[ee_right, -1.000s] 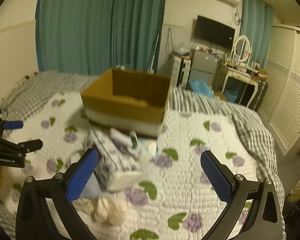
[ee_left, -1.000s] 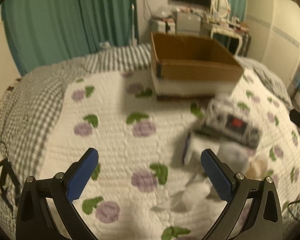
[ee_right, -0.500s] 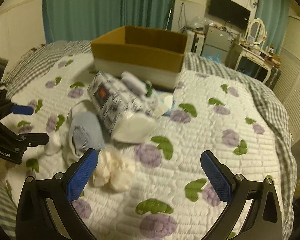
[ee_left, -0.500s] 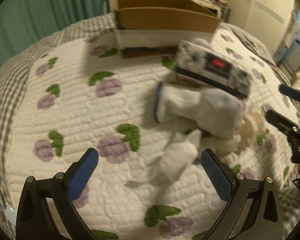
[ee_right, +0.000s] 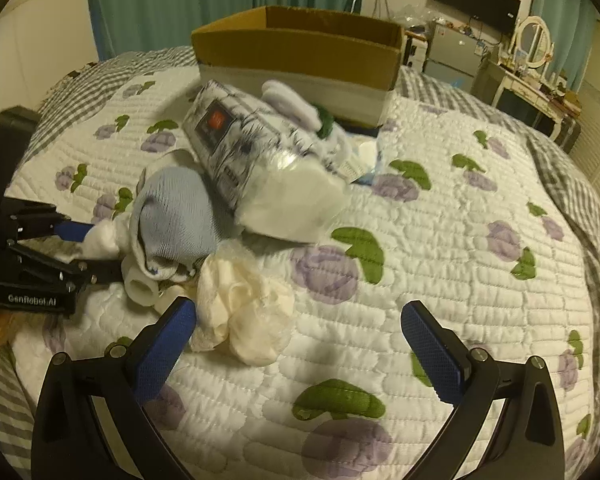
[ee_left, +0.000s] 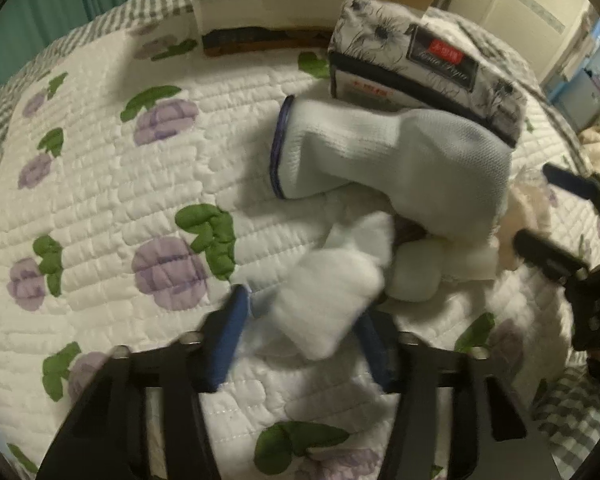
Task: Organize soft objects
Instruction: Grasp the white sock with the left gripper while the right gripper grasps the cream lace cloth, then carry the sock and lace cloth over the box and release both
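- low on the quilt [ee_left: 100, 208], left gripper [ee_left: 300, 332] closing around a white sock [ee_left: 332, 292], contact unclear through blur.
- right gripper [ee_right: 298, 336] spread wide, just beside a cream scrunchie [ee_right: 244, 312].
- behind: blue sock [ee_right: 176, 216], tissue pack [ee_right: 256, 160], cardboard box [ee_right: 300, 52].

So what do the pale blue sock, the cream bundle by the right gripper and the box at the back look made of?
Pale blue sock: knit fabric, matte; fine ribbed weave shows, with a dark-trimmed cuff. Cream bundle: looks like sheer gathered mesh or netting, slightly glossy and crinkled, though the exact material is unclear. Box: brown corrugated cardboard, dull, with a white lower band.
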Demonstrator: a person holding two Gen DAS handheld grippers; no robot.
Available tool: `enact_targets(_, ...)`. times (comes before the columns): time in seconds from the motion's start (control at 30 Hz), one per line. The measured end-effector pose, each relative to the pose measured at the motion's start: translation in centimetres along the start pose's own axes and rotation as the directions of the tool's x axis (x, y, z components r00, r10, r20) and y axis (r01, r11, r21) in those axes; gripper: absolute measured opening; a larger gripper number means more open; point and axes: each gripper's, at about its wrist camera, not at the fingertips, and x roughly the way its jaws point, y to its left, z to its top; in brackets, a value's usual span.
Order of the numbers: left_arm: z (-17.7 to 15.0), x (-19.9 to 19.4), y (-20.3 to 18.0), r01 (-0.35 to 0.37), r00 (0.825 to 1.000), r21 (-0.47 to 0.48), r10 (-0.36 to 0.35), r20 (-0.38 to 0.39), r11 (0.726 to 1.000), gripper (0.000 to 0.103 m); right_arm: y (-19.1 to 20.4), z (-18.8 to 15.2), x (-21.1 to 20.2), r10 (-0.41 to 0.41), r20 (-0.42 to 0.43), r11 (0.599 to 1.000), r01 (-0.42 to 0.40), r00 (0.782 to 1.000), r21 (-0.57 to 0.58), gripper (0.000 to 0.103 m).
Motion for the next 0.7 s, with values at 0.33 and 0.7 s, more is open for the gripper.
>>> enact_targets(0.33,-0.3,-1.9,0.9,0.034,0.998,-0.029,-0.032,0.054,0.999,0.028,0.9,-0.8,0.4,0.104,-0.044,0.994,-0.105,0.994,-0.022,0.013)
enact_targets(0.7,0.0,-5.9,2.0,-0.027,0.968,-0.04,0.036,0.25,0.999,0.028,-2.0,0.3,-4.5,0.018,0.104,0.998,-0.023,0.994,0.05,0.011)
